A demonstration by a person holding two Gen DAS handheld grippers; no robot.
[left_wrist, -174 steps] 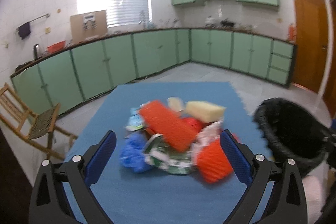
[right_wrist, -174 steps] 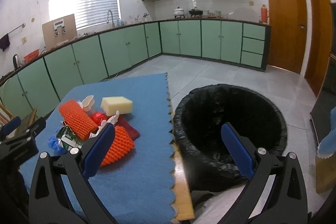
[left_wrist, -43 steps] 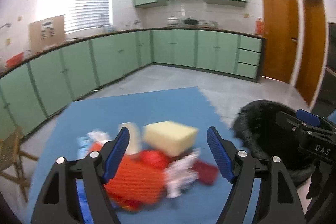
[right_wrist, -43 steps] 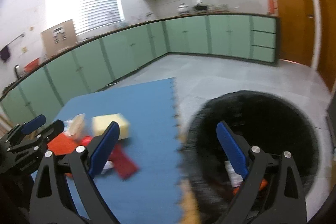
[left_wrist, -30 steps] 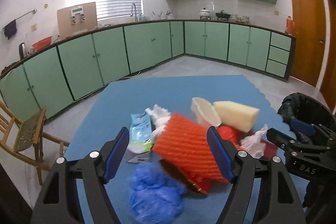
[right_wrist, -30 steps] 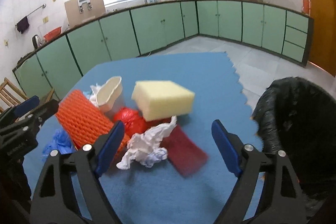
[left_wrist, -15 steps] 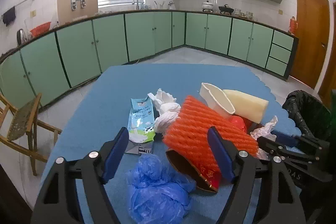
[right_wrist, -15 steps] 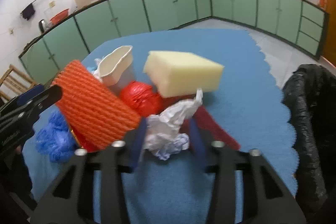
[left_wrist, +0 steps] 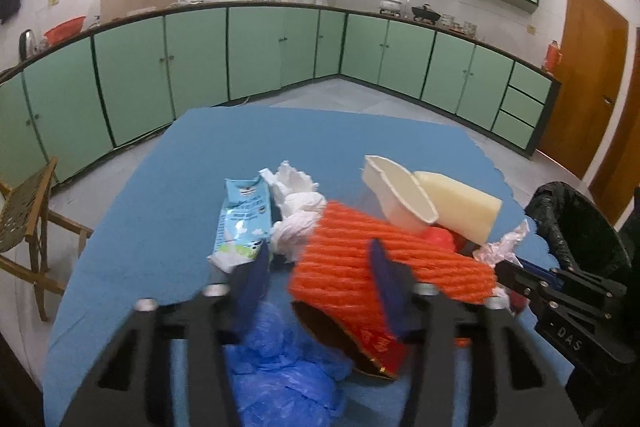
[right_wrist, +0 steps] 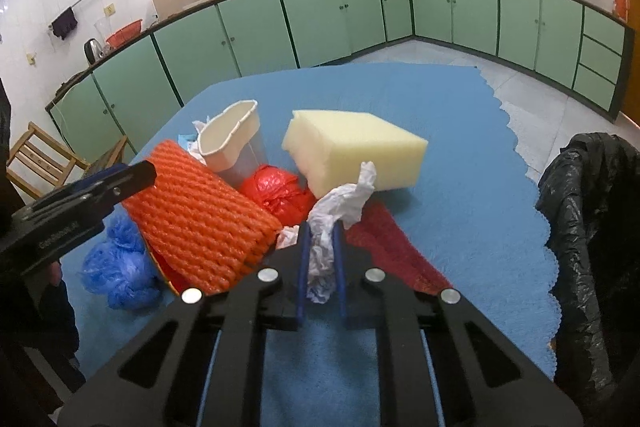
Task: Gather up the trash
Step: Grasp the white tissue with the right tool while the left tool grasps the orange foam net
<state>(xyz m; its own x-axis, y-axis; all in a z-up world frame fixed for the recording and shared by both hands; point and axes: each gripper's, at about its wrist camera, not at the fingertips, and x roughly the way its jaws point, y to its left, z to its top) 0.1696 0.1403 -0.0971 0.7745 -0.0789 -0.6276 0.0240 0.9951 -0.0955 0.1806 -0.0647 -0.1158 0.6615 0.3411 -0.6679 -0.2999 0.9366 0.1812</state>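
Observation:
A trash pile lies on the blue mat (left_wrist: 168, 187). My right gripper (right_wrist: 320, 251) is shut on a crumpled white paper (right_wrist: 340, 211), in front of a yellow sponge (right_wrist: 352, 151). My left gripper (left_wrist: 320, 271) is partly closed, blurred, its jaws around the near end of an orange foam net (left_wrist: 384, 259) above a blue plastic bag (left_wrist: 280, 367). Also in the pile are a white cup (left_wrist: 400, 195), a milk carton (left_wrist: 242, 223), white tissues (left_wrist: 296, 207), a red bag (right_wrist: 280, 191) and a dark red net (right_wrist: 392, 251).
A bin with a black liner (right_wrist: 592, 227) stands off the mat's right edge; it also shows in the left wrist view (left_wrist: 580, 227). A wooden chair (left_wrist: 28, 227) stands at the left. Green cabinets line the far walls.
My right gripper has closed on the white paper. My left gripper's jaws have narrowed around the orange net and moved in towards it.

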